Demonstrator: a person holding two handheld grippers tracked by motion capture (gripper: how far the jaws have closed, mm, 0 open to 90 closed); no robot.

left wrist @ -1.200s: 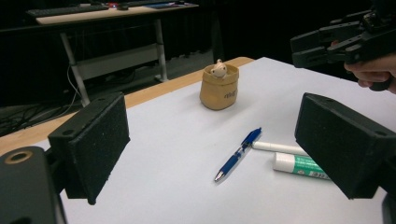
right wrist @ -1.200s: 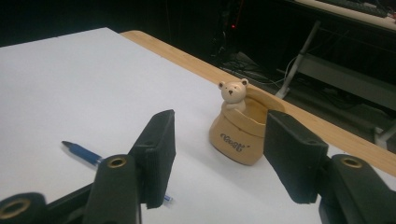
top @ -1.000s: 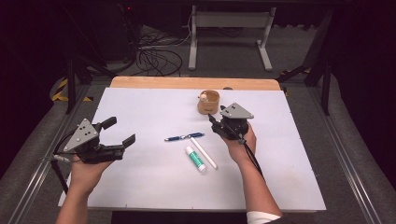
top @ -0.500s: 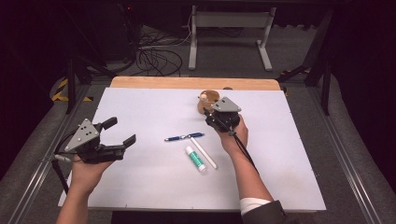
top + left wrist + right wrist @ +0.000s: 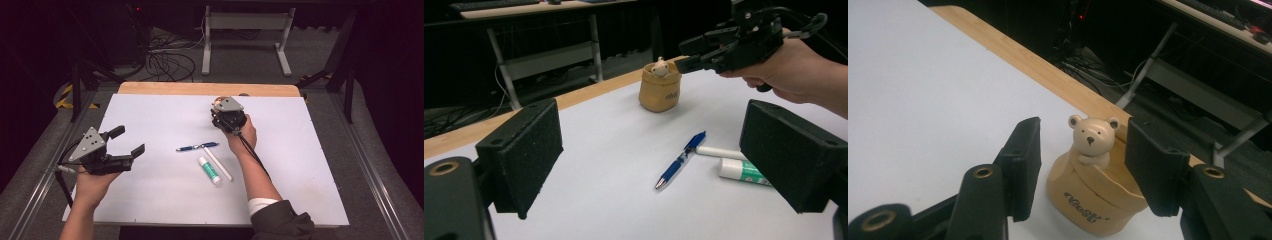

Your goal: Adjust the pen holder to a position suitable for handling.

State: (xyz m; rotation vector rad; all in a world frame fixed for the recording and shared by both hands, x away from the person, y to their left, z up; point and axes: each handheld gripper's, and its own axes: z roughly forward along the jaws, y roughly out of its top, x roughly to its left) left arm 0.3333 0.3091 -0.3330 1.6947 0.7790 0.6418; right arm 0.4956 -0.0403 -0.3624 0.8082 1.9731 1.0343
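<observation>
Bear pot (image 5: 1095, 187) near the far wooden edge of the table (image 5: 150, 120) now sits between the half-open jaws of the right hand-held gripper (image 5: 1083, 160), which has moved over it from the pen (image 5: 197, 147) side, pads not yet touching, so a grasp looks imminent.

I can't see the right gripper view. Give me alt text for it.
The right gripper has its open black jaws either side of a tan bear-topped holder without touching it. The holder stands on the white table near its wooden edge.
</observation>
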